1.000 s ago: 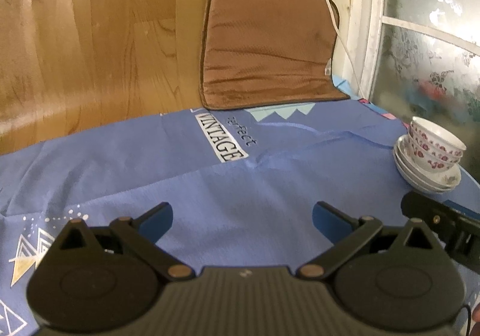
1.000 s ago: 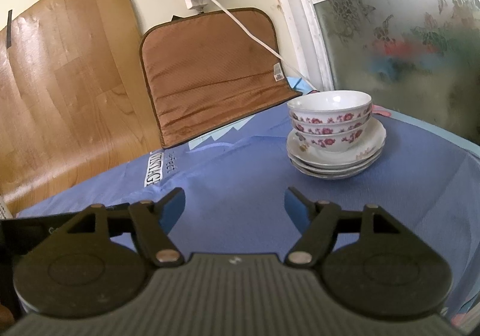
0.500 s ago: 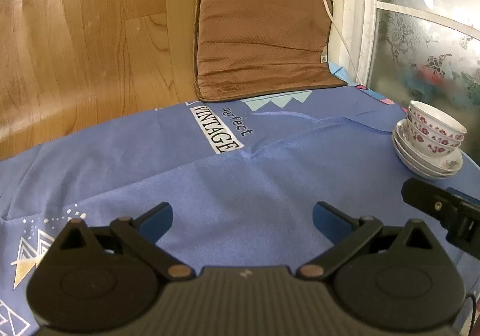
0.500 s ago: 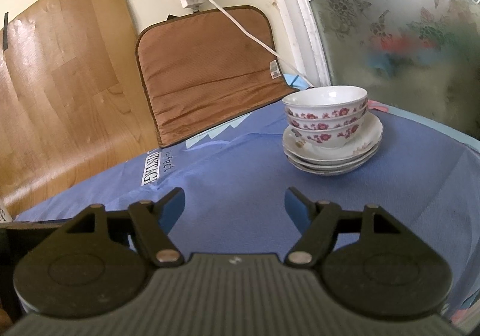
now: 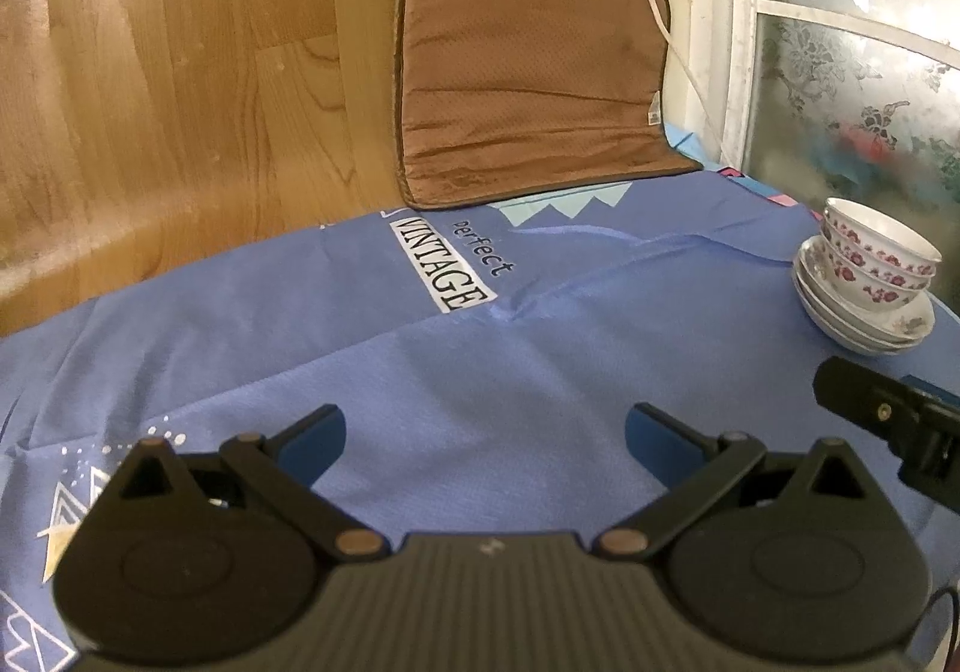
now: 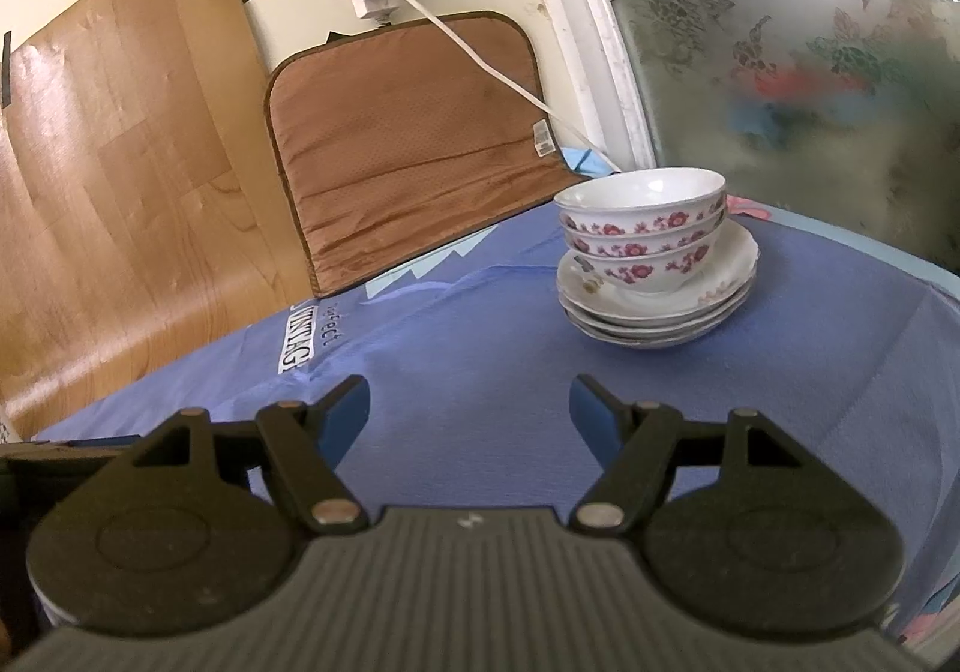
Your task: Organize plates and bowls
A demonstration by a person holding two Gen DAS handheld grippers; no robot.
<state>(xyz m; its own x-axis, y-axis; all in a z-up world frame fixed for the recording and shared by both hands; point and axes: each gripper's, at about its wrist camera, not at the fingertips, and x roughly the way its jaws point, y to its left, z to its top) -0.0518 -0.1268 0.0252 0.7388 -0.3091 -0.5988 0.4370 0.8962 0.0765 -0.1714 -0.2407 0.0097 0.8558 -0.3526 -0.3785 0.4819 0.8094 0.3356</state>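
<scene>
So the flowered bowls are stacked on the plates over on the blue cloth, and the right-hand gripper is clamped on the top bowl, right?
Not quite. The bowls do sit stacked on the plates on the blue cloth, but the right gripper is open and empty, short of the stack, as the right wrist view shows.

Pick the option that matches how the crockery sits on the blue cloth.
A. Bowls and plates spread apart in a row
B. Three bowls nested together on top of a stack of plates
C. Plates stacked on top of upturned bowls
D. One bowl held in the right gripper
B: the right wrist view shows the three floral bowls nested upright on the stack of plates, with the right gripper open and empty.
</scene>
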